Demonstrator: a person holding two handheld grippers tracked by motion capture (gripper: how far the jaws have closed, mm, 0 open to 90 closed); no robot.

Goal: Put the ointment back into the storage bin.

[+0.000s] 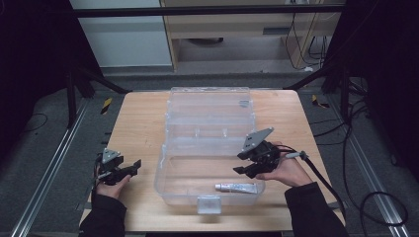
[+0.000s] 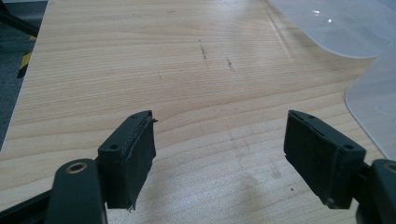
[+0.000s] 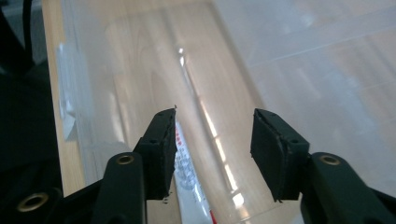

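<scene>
A clear plastic box [image 1: 170,170] stands open in the middle of the wooden table, its lid [image 1: 210,106] laid back behind it. A white tube [image 1: 237,187] lies inside the box near the front right corner; in the right gripper view the white tube [image 3: 187,179] lies just beside the left jaw. My right gripper [image 1: 243,169] hovers open over the box's right side, a little above the tube, nothing between its jaws [image 3: 212,154]. My left gripper [image 1: 132,167] is held open, low over bare wood left of the box [image 2: 219,154].
The wooden table [image 1: 136,123] has bare wood left of the box and a narrower strip to its right. The box's front latch [image 1: 208,203] sits near the table's front edge. Black frame legs and cables stand on the floor around the table.
</scene>
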